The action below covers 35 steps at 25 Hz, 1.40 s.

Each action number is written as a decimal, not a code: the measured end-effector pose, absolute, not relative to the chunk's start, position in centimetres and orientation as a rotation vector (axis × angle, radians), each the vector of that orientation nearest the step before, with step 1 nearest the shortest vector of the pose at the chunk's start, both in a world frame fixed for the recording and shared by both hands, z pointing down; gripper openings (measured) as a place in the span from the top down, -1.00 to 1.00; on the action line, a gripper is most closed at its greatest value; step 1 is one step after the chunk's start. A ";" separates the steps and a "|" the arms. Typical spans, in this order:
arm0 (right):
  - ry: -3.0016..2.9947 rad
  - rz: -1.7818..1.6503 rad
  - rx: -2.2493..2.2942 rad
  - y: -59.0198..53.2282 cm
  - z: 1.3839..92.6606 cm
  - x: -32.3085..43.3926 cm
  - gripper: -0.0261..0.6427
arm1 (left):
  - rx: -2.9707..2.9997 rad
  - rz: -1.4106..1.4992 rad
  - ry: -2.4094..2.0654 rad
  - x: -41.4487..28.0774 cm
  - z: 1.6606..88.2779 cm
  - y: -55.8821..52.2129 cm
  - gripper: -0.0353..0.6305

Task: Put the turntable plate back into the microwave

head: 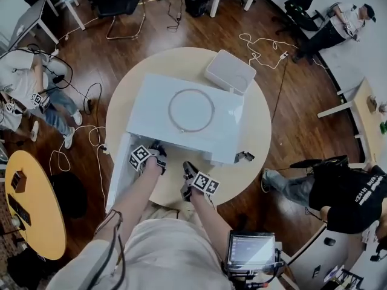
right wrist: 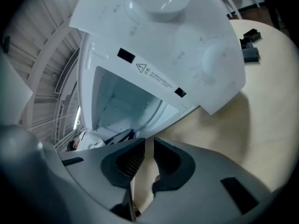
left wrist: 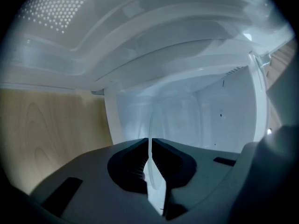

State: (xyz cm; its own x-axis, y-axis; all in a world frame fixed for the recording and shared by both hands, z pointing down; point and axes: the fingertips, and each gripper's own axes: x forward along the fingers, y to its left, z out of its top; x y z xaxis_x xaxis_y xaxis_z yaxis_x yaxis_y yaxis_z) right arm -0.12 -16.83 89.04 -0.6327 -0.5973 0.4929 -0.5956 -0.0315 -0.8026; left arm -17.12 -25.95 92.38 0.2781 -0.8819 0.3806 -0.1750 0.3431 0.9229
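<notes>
A white microwave [head: 181, 110] stands on the round wooden table [head: 254, 132], its door [head: 117, 171] swung open at the front left. My left gripper [head: 157, 153] is at the mouth of the cavity, shut on the rim of the clear glass turntable plate [left wrist: 155, 183]. In the left gripper view the plate stands edge-on between the jaws of the left gripper [left wrist: 150, 143] and reaches towards the white cavity [left wrist: 196, 115]. My right gripper [head: 189, 169] hangs just in front of the microwave [right wrist: 163, 41]. The jaws of the right gripper [right wrist: 148, 143] are shut with nothing between them.
A thin roller ring [head: 169, 112] lies on top of the microwave. A white box [head: 230, 71] sits behind it on the table. Small dark parts [right wrist: 250, 50] lie on the table to the right. Cables, chairs and seated people surround the table.
</notes>
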 end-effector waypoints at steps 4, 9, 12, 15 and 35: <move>2.131 -1.791 -1.354 -20.9 89.7 -2.5 0.80 | 1.145 -0.611 -1.222 -17.1 92.9 -26.0 0.80; 2.082 -1.810 -1.423 -23.8 91.6 -4.0 0.80 | 1.144 -0.596 -1.219 -17.4 93.0 -26.2 0.80; 2.023 -1.831 -1.438 -24.9 92.6 -4.1 0.80 | 1.147 -0.589 -1.212 -17.3 93.1 -26.6 0.80; 1.984 -1.840 -1.430 -25.3 92.9 -4.4 0.80 | 1.154 -0.595 -1.205 -17.3 93.0 -26.9 0.80; 1.687 -1.834 -1.416 -26.2 93.2 -2.4 0.81 | 1.276 -0.472 -1.209 -15.9 92.0 -25.9 0.73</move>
State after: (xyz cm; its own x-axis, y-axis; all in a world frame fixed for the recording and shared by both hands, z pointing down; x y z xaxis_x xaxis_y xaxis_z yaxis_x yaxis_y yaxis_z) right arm -2.36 -26.15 93.22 -0.4834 -0.7444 0.4607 -0.3970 -0.2827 -0.8732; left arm -15.87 -25.86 91.95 0.3660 -0.8318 0.4173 -0.3290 0.3038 0.8941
